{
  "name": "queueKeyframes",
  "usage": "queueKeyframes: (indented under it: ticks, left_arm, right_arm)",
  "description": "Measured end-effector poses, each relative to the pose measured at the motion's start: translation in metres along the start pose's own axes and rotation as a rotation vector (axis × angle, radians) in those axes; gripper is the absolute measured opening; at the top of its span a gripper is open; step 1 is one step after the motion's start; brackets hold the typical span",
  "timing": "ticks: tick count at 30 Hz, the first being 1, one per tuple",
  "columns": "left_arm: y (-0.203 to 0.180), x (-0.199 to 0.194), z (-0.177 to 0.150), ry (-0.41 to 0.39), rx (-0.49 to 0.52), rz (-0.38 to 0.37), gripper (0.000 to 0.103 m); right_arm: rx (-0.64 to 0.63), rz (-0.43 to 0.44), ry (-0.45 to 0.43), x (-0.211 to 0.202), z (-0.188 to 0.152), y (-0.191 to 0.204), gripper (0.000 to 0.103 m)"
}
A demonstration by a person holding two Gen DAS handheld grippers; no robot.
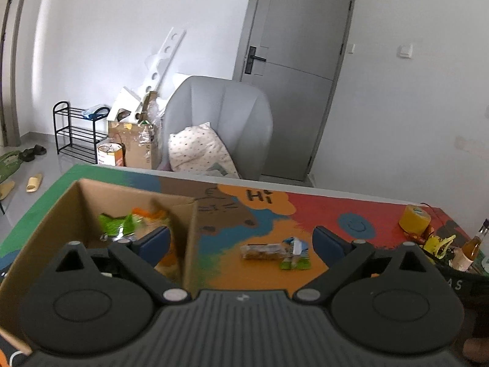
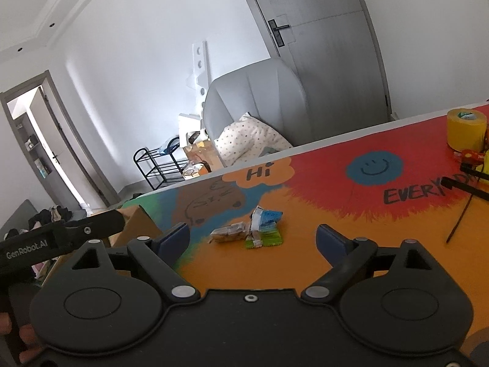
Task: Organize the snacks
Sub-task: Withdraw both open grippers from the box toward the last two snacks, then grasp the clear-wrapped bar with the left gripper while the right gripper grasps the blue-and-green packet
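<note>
Both wrist views low over painted table [image 1: 321, 211], facing grey door [image 1: 302, 70], sharing snack packets [image 2: 247, 229]

We saw both views lit by soft, even daylight, bright on the white walls [image 1: 122, 46] and dimmer near the grey door [image 1: 293, 61]. In the right wrist view a bright doorway [image 2: 33, 128] glowed at the left edge. Shadows stayed faint on the painted table [image 1: 321, 214]. The packets inside the cardboard box [image 1: 55, 214] looked smeared with motion blur; the snacks [image 2: 247, 229] at mid-table were soft too. Fisheye bending curved the door frames and table edge, and dark corners vignetted both pictures.
</note>
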State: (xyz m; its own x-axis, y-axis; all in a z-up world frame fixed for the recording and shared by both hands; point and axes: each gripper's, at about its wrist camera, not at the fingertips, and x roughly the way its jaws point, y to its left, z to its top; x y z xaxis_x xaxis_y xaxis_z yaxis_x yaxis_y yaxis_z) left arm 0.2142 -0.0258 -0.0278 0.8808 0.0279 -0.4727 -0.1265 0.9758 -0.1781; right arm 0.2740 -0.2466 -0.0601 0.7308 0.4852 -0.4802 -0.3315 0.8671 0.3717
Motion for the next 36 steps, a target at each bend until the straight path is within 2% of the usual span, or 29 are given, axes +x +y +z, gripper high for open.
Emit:
queueKeyframes:
  ticks: [7,12,17,20,26,28,33,35,36]
  left_arm:
    - [-0.018,0.026,0.006,0.058,0.027,0.016,0.098]
    - [-0.020,0.045,0.016,0.077,0.005,0.036,0.098]
    - [-0.018,0.067,0.021,0.117,-0.042,0.045,0.096]
    - [-0.015,0.077,0.023,0.126,-0.075,0.047,0.092]
    - [-0.018,0.098,0.021,0.168,-0.123,0.038,0.069]
    - [-0.024,0.101,0.019,0.155,-0.108,0.055,0.067]
    - [-0.027,0.112,0.015,0.175,-0.134,0.046,0.062]
    - [-0.027,0.116,0.013,0.184,-0.143,0.045,0.062]
    - [-0.026,0.119,0.013,0.187,-0.146,0.051,0.062]
  right_arm:
    - [0.005,-0.026,0.008,0.017,0.012,-0.007,0.090]
    - [0.014,-0.021,0.025,0.034,0.022,-0.014,0.090]
    - [0.043,-0.003,0.066,0.054,0.026,-0.022,0.084]
    - [0.059,0.010,0.096,0.067,0.024,-0.025,0.080]
    - [0.076,0.019,0.144,0.091,0.019,-0.026,0.074]
    - [0.079,0.016,0.164,0.100,0.016,-0.027,0.068]
    - [0.076,0.017,0.193,0.118,0.012,-0.024,0.066]
    - [0.076,0.010,0.211,0.127,0.010,-0.023,0.060]
    - [0.078,0.012,0.217,0.130,0.008,-0.024,0.054]
